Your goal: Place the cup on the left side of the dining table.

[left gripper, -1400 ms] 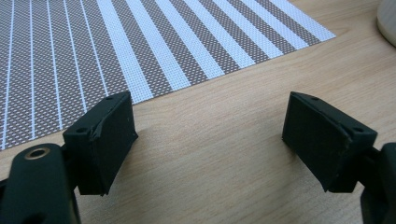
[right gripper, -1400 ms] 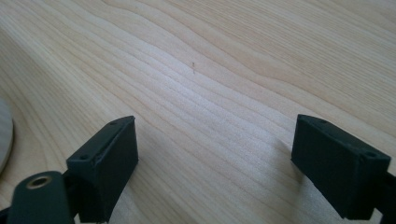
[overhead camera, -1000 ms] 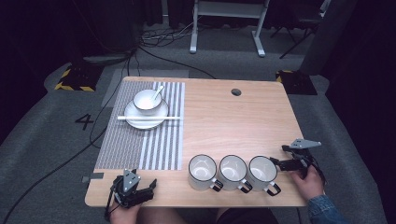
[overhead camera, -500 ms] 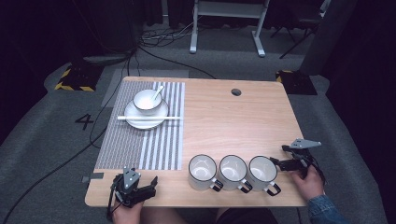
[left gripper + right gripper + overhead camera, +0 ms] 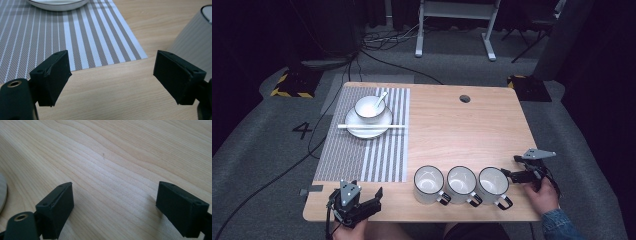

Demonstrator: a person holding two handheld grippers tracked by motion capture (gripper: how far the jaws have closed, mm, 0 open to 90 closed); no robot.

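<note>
Left tool higher now, black jaws apart over striped woven mat.

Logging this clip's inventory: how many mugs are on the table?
3, in a row along the table's near edge, right of the mat: left mug, middle mug, right mug. The right one sits closest to the right tool. None seems hidden.

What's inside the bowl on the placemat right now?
A white spoon rests in the bowl, handle leaning over the far right rim. The bowl sits on a plate; any other contents are too small to tell.
</note>
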